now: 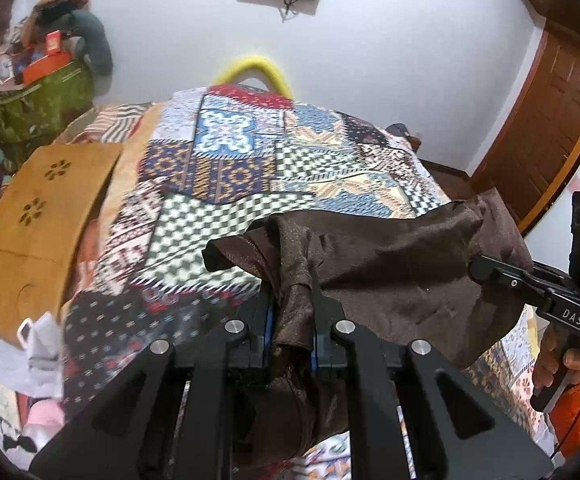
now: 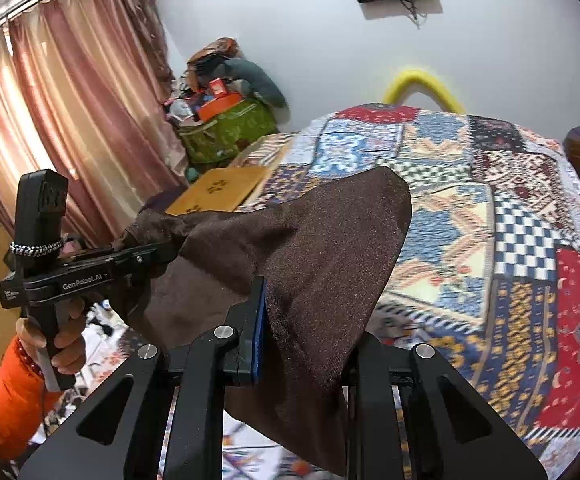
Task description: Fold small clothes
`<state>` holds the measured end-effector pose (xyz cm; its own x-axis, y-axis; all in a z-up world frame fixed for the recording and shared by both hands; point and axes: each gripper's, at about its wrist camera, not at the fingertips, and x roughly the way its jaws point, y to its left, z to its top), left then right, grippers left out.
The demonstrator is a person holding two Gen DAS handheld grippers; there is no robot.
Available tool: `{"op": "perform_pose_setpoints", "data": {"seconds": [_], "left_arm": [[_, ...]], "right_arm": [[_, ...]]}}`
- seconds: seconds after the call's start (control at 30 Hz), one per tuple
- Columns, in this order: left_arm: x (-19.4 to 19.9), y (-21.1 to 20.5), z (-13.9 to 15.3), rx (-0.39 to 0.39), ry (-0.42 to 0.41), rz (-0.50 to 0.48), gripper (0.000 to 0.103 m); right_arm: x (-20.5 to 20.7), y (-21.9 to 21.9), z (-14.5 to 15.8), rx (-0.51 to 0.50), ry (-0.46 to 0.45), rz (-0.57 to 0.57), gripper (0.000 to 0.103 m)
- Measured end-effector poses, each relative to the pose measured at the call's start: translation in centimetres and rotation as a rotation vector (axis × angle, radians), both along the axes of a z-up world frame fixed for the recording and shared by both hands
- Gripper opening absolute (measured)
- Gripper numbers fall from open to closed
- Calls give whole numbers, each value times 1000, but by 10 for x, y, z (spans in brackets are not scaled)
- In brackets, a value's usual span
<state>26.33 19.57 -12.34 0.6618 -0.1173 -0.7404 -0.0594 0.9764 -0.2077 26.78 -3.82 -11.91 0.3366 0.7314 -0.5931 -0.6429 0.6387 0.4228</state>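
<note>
A small dark brown garment [image 1: 394, 264] hangs stretched between both grippers above the patchwork bed cover [image 1: 225, 168]. My left gripper [image 1: 292, 304] is shut on one bunched end of it; the cloth drapes down between the fingers. My right gripper [image 2: 302, 320] is shut on the other end of the brown garment [image 2: 314, 248], which covers the right finger. In the left wrist view the right gripper [image 1: 478, 270] comes in from the right and pinches the cloth. In the right wrist view the left gripper [image 2: 161, 252] comes in from the left and pinches the cloth.
A tan cardboard piece [image 1: 45, 208] lies on the bed's left side. A green bag [image 1: 41, 108] piled with things stands by the wall. Pink curtains [image 2: 49, 120] hang at the left. A wooden door [image 1: 550, 112] is at the right. Loose clothes [image 1: 37, 364] lie at the lower left.
</note>
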Motion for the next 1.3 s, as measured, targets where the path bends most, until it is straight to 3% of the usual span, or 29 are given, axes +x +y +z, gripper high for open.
{"op": "perform_pose_setpoints", "data": {"seconds": [0.17,0.47,0.6,0.67,0.83,0.93,1.1,1.2,1.3], "left_arm": [[-25,26,-14,16,41,29,12],[-30,65,-87,-51,200,46,13],[-21,75,-117,-64,250,72,19],[-19,78,-123,-43,255,91,28],[-27,77,-104,93,207,122,48],[-35,75,-82,115,161,117,48],[-51,55,-50,108,51,49,48],[-45,40,-53,89,45,-5,48],[-32,30,-75,104,95,-16,48]], "right_arm": [[-13,32,-16,-5,49,46,16],[-11,75,-79,-130,173,100,17],[-3,74,-96,-159,244,93,24],[-1,69,-98,-174,258,79,28],[-9,55,-85,-221,180,45,36],[-17,48,-65,-214,101,32,36],[-32,65,-37,-181,10,107,37],[-41,87,-37,-201,-38,164,37],[-39,108,-55,-234,4,224,37]]}}
